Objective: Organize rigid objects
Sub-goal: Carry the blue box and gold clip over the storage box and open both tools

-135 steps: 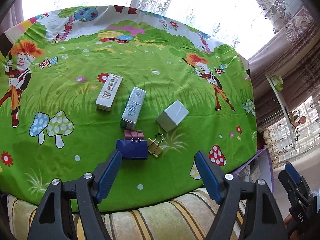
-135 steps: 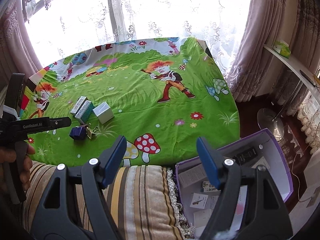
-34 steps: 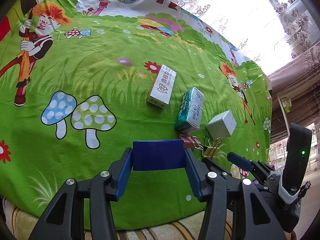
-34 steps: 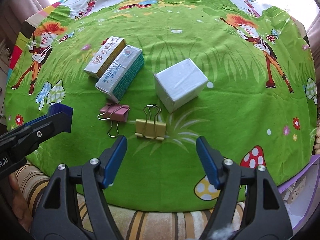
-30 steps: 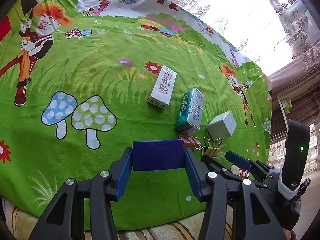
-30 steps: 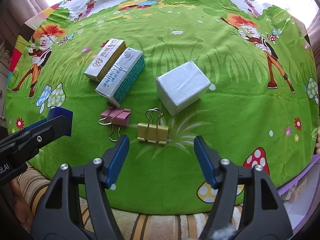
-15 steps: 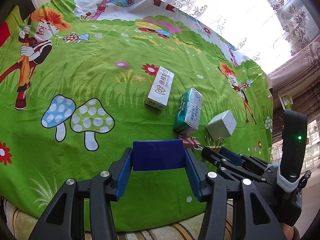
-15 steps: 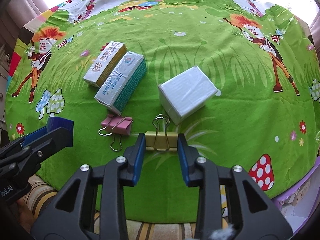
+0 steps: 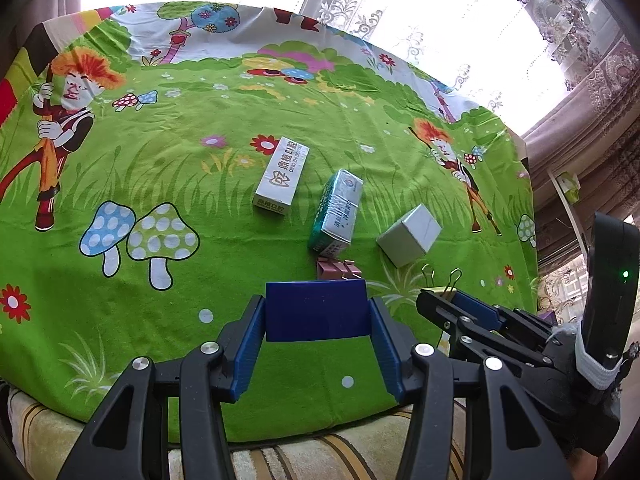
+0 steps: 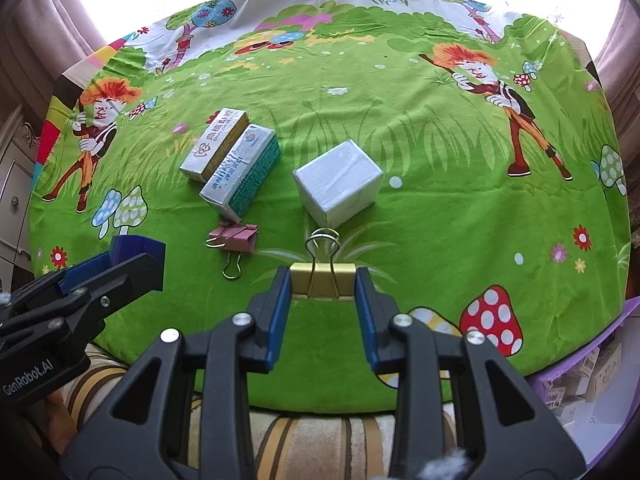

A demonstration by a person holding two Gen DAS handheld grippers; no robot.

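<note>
L wrist view: left gripper [image 9: 316,350] clamped on dark blue box [image 9: 316,310], held flat betw both blue pads, above green cartoon cloth [image 9: 168,168]. Past it on cloth: pink binder clip [image 9: 338,270] partly hidden behind the box, teal box [image 9: 336,212] just beyond, white box w/ red print [image 9: 282,176] to its left, grey-white cube box [image 9: 410,234] to the right, apart. Right gripper [image 9: 442,296] seen from side at lower right, tips pinching gold binder clip [image 9: 440,282], wire loops sticking up. R wrist view: right gripper [image 10: 323,282] closed on gold binder clip [image 10: 323,278], pads on both ends, loops pointing toward cube box [image 10: 338,182] just ahead. Pink clip [image 10: 234,240] lying left, wire handle toward camera; teal box [image 10: 242,170] & white box [image 10: 214,144] touching side by side. Left gripper [image 10: 132,254] at left edge w/ blue box [image 10: 138,246] at tips. Purple bin [image 10: 580,376] at lower right off cloth, near striped cushion [image 10: 312,436]
</note>
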